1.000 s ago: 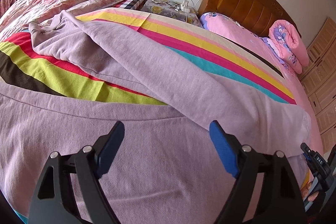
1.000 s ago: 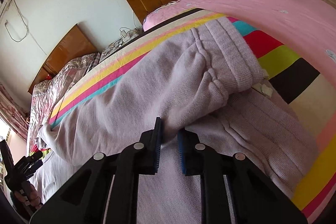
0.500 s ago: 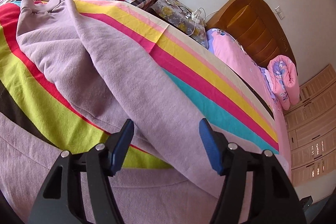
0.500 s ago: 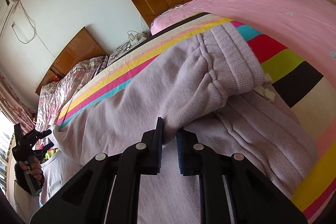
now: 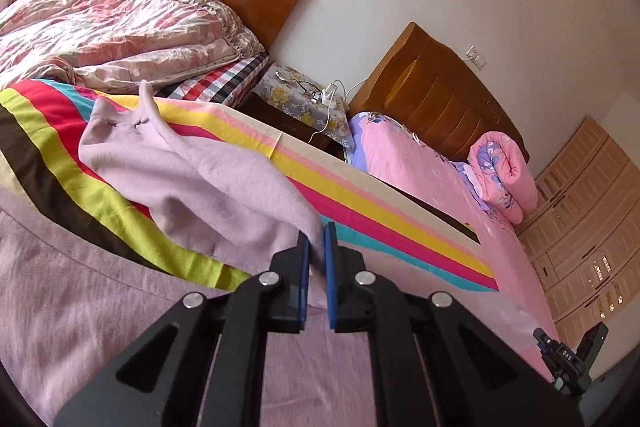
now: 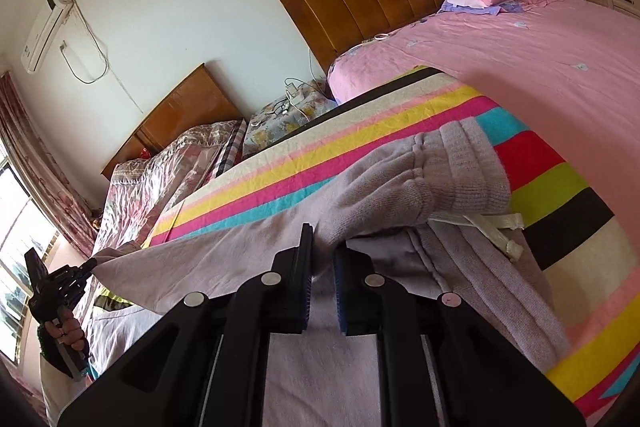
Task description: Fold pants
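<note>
Lilac knit pants (image 5: 200, 187) lie on a striped sheet (image 5: 360, 203). My left gripper (image 5: 316, 231) is shut on a fold of the upper leg, which hangs lifted off the bed; the cuff end (image 5: 120, 123) trails to the far left. In the right wrist view my right gripper (image 6: 323, 243) pinches the pants (image 6: 400, 187) just below the ribbed waistband (image 6: 468, 163), its jaws still closing on the fabric. A white drawstring (image 6: 488, 227) sticks out at the waist. The lifted cloth stretches between both grippers; the left gripper (image 6: 90, 263) shows far left, in a hand.
The striped sheet (image 6: 360, 131) covers a pink bed (image 6: 540, 47) with a rolled pink quilt (image 5: 504, 175) by its wooden headboard (image 5: 440, 99). A nightstand (image 5: 304, 99) with cables stands between this bed and one with a floral quilt (image 5: 100, 27). A wardrobe (image 5: 592, 227) stands right.
My left gripper went from wide open to shut on the upper pant leg and rose, lifting it off the bed. My right gripper also rose, still holding the waist fabric.
</note>
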A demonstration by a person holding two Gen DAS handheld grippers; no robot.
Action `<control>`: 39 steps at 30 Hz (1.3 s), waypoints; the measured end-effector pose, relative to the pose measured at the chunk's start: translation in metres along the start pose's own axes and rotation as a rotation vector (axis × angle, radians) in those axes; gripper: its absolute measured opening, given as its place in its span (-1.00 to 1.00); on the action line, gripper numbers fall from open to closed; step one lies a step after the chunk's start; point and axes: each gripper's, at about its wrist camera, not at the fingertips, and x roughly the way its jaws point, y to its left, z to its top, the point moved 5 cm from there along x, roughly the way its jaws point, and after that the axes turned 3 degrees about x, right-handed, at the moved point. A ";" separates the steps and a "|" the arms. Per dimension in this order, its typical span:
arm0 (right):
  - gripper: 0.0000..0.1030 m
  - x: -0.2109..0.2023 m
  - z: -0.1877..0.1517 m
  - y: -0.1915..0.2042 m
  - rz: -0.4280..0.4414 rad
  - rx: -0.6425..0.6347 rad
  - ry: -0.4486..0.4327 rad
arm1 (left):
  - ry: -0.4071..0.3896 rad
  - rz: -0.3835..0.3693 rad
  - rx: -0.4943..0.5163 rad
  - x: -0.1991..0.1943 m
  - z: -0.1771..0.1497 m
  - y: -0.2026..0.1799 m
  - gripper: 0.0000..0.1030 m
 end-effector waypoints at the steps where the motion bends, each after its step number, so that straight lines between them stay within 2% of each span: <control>1: -0.80 -0.009 -0.003 -0.003 0.001 -0.013 0.011 | 0.003 0.016 0.037 -0.020 -0.014 -0.004 -0.87; 4: -0.80 -0.026 -0.029 -0.024 -0.017 -0.004 0.087 | 0.103 0.063 0.079 -0.044 -0.073 0.004 -0.84; 7: -0.80 -0.021 -0.076 -0.052 -0.077 0.040 0.192 | 0.225 0.087 0.009 -0.034 -0.135 0.033 -0.81; 9: -0.79 -0.012 -0.100 -0.072 -0.135 0.078 0.237 | 0.257 0.109 -0.016 -0.022 -0.158 0.046 -0.75; 10: -0.76 -0.011 -0.105 -0.078 -0.132 0.107 0.231 | 0.262 0.123 -0.016 -0.016 -0.163 0.048 -0.66; 11: -0.74 -0.012 -0.105 -0.080 -0.110 0.126 0.221 | 0.256 0.124 -0.015 -0.014 -0.162 0.046 -0.65; 12: -0.64 -0.014 -0.104 -0.081 -0.108 0.133 0.218 | 0.259 0.117 -0.011 -0.014 -0.159 0.044 -0.48; 13: -0.42 -0.017 -0.101 -0.081 -0.113 0.132 0.210 | 0.258 0.105 -0.005 -0.014 -0.156 0.041 -0.13; 15: -0.16 -0.023 -0.095 -0.081 -0.105 0.128 0.188 | 0.218 0.118 0.012 -0.019 -0.145 0.038 0.26; 17: -0.14 -0.023 -0.095 -0.083 -0.096 0.145 0.186 | 0.223 0.109 0.009 -0.018 -0.143 0.037 0.25; 20: -0.15 -0.020 -0.095 -0.089 -0.091 0.174 0.183 | 0.275 0.090 -0.022 -0.010 -0.155 0.037 0.17; 21: -0.17 -0.017 -0.094 -0.089 -0.091 0.181 0.175 | 0.265 0.107 -0.012 -0.010 -0.157 0.036 0.02; 22: -0.44 -0.015 -0.091 -0.089 -0.112 0.177 0.163 | 0.272 0.120 0.011 -0.009 -0.157 0.034 -0.48; 23: -0.58 -0.016 -0.087 -0.087 -0.122 0.163 0.153 | 0.291 0.114 0.023 -0.007 -0.157 0.032 -0.71; 24: -0.65 -0.019 -0.082 -0.082 -0.123 0.139 0.140 | 0.280 0.107 0.024 -0.009 -0.153 0.029 -0.80; 25: -0.71 -0.022 -0.075 -0.076 -0.123 0.109 0.126 | 0.261 0.100 0.038 -0.014 -0.147 0.024 -0.82; 29: -0.75 -0.040 -0.053 -0.045 -0.061 0.016 0.083 | 0.168 0.115 0.121 -0.049 -0.115 0.008 -0.82; 32: -0.76 -0.038 -0.068 -0.059 -0.092 0.013 0.126 | 0.228 0.124 0.166 -0.052 -0.121 0.012 -0.81; 34: -0.76 -0.025 -0.090 -0.087 -0.137 0.075 0.197 | 0.302 0.133 0.157 -0.040 -0.146 0.019 -0.78; 36: -0.78 -0.024 -0.102 -0.099 -0.116 0.124 0.199 | 0.358 0.191 0.193 -0.029 -0.171 0.023 -0.78; 37: -0.78 -0.026 -0.102 -0.099 -0.115 0.133 0.195 | 0.363 0.208 0.198 -0.027 -0.179 0.027 -0.78; 39: -0.78 -0.027 -0.100 -0.098 -0.119 0.133 0.196 | 0.346 0.197 0.172 -0.029 -0.180 0.031 -0.77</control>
